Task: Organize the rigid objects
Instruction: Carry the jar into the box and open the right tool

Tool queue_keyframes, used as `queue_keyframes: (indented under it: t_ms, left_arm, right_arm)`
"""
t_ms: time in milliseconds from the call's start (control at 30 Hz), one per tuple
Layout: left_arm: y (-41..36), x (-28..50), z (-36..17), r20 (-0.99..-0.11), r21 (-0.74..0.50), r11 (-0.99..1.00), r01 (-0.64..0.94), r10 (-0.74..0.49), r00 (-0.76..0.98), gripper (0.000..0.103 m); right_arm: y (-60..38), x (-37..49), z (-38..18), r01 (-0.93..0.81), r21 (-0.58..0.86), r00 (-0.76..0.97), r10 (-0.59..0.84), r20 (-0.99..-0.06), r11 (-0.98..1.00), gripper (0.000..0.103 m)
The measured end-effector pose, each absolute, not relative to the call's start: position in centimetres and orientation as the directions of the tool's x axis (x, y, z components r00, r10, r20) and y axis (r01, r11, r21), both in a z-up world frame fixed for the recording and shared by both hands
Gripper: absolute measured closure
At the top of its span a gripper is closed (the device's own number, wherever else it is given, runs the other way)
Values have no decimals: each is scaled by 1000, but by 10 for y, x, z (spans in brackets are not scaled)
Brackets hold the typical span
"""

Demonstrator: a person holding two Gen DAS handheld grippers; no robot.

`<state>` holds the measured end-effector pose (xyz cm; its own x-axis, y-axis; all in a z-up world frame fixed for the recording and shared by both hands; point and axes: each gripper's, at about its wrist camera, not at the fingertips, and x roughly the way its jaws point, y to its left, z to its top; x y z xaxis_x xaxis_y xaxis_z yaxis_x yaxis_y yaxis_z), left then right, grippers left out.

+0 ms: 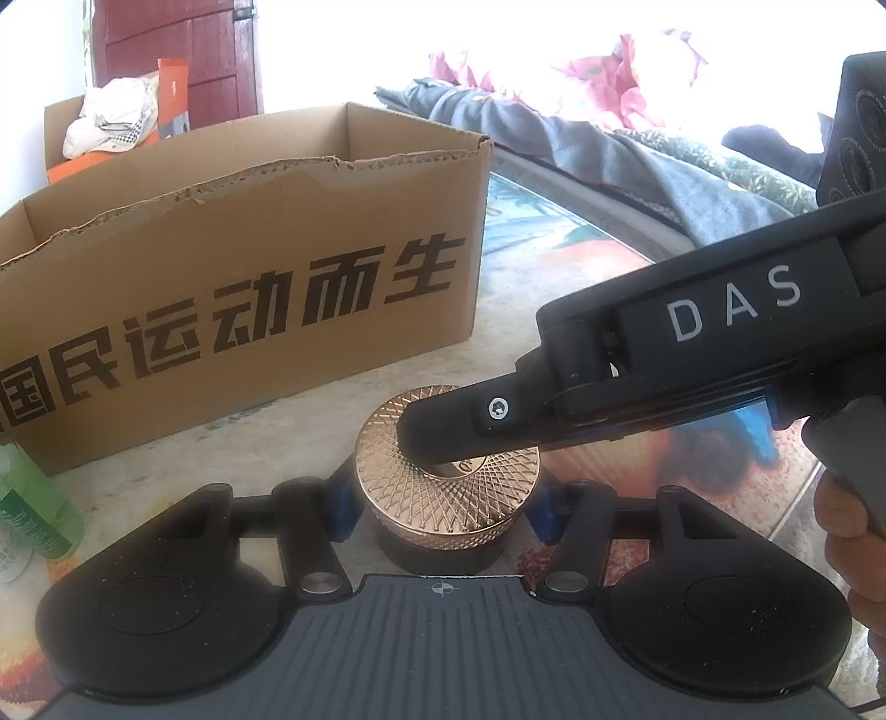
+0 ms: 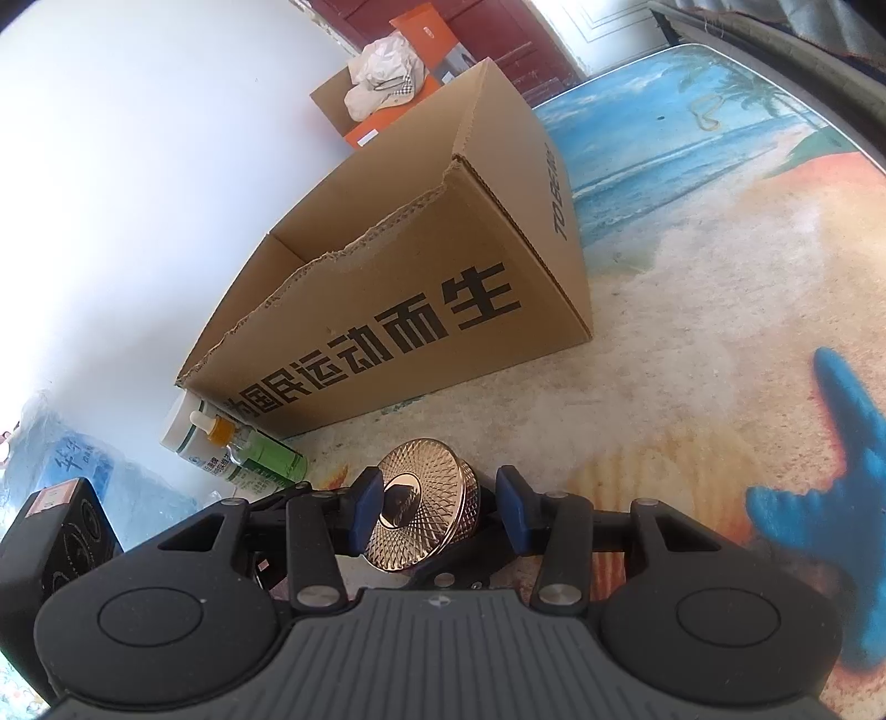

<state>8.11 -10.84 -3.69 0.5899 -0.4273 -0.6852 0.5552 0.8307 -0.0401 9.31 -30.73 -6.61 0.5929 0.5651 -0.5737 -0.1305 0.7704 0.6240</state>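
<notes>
While the gold jar [image 1: 447, 487] stands upright on the table [image 1: 581, 310], the left gripper [image 1: 443, 498] brackets it, blue pads at nine and three o'clock, apparently touching its sides. The right gripper [image 2: 440, 507], from three o'clock, straddles its lid at medium width; contact unclear. The box [image 1: 249, 288], at eleven o'clock, sits near.

Lived-in home room: rumpled bedding [image 1: 581, 105] at upper right, beach-print table [image 2: 692, 232], torn cardboard box [image 1: 249, 266], red wooden door [image 1: 177, 44] at upper left.
</notes>
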Motion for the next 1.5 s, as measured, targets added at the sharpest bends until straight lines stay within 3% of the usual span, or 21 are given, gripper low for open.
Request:
queue_keyframes:
  t_ms: [967,1367,1500]
  left_arm:
    - [-116,73,-27,-668,-32,842,538,-418,615,47]
    - [-97,100,62,-519,3,868,497,-424,743,47]
    - [-95,138,84,-522,-37,873,487,-432,735,47]
  right_arm:
    - [-300,86,-56,-160,598,606,556,-569,786,53]
    - [-277,105,42,-356,479,688,572,-447,802,52]
    - [-268,137,70,-396,424,691,568,-447,815,50]
